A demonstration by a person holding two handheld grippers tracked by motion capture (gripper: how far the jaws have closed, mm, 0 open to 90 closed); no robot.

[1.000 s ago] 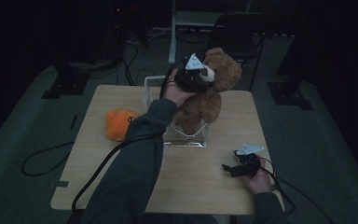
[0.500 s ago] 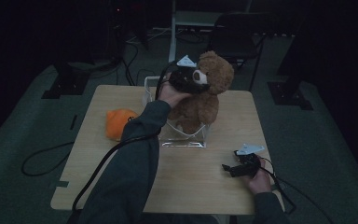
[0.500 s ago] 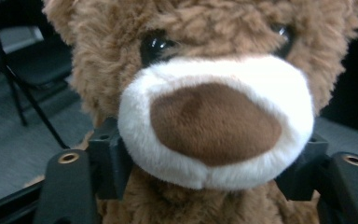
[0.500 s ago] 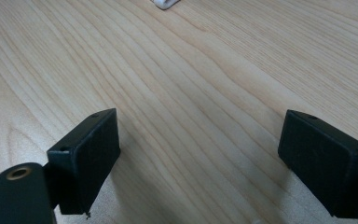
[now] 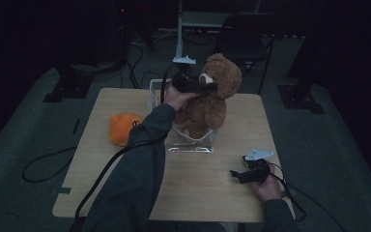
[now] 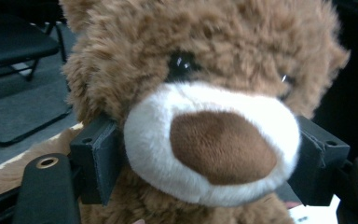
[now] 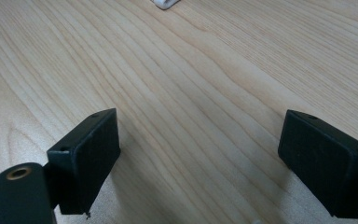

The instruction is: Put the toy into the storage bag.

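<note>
A brown teddy bear (image 5: 207, 104) sits upright in a clear plastic box (image 5: 193, 145) at the middle back of the wooden table (image 5: 212, 193). My left gripper (image 5: 204, 87) reaches level to the bear's face from the left. In the left gripper view its jaws (image 6: 207, 154) stand on either side of the bear's (image 6: 214, 60) white muzzle. They have just been opening, and the muzzle looks round and unsqueezed. My right gripper (image 5: 236, 175) rests low at the table's front right, open (image 7: 214, 158) over bare wood, with nothing between its pads.
An orange plush toy (image 5: 123, 126) lies left of the box. A dark chair (image 5: 246, 34) stands behind the table, and stand feet and cables lie on the floor around it. A small white corner (image 7: 165, 3) shows far ahead of the right gripper.
The bear has sunk lower and straightened in the box. My left hand has shifted a little left and down with it. The right hand has kept still.
</note>
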